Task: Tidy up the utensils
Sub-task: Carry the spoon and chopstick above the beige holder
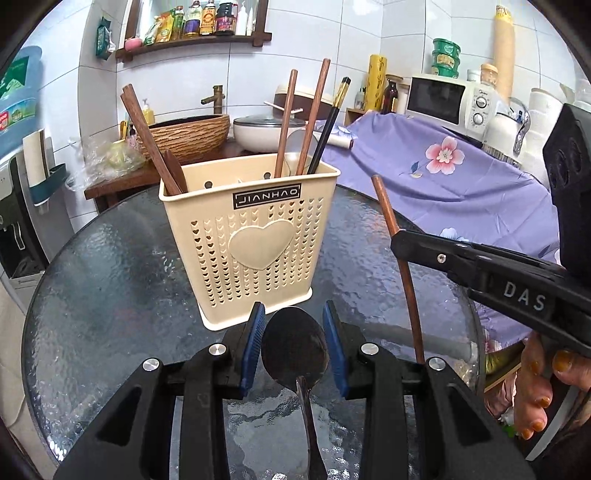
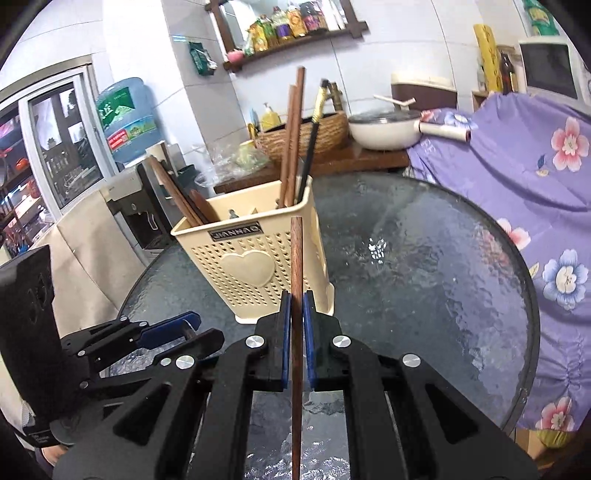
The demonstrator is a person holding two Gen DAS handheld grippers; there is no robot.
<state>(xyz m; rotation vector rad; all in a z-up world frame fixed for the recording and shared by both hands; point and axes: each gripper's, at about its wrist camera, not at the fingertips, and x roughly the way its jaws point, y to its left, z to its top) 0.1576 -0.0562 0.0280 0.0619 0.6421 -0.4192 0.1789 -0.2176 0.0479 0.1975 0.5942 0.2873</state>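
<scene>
Tiled white kitchen wall [image 1: 332, 44] filled the back, wooden shelf of bottles [image 1: 199, 26] at 12 o'clock, microwave [image 1: 443, 99] at 2, water jug [image 2: 125, 118] at 10 in the right wrist view. Purple floral cloth [image 1: 461, 177] draped at 3. Round textured glass table [image 1: 110, 266] took the lower half, dark and glossy. Wicker bowl [image 1: 188, 136] and white lidded pan [image 1: 258, 133] sat on a wood counter behind it. Beige perforated utensil holder [image 1: 251, 236] stood upright on the table near center, chopsticks [image 1: 314, 118] leaning inside. Left gripper [image 1: 293, 347] was spread, pads apart from the dark spoon [image 1: 295, 347] lying between them at 6. Right gripper [image 2: 296, 332] pinched a single brown chopstick [image 2: 296, 258], tip near the holder's front corner.
</scene>
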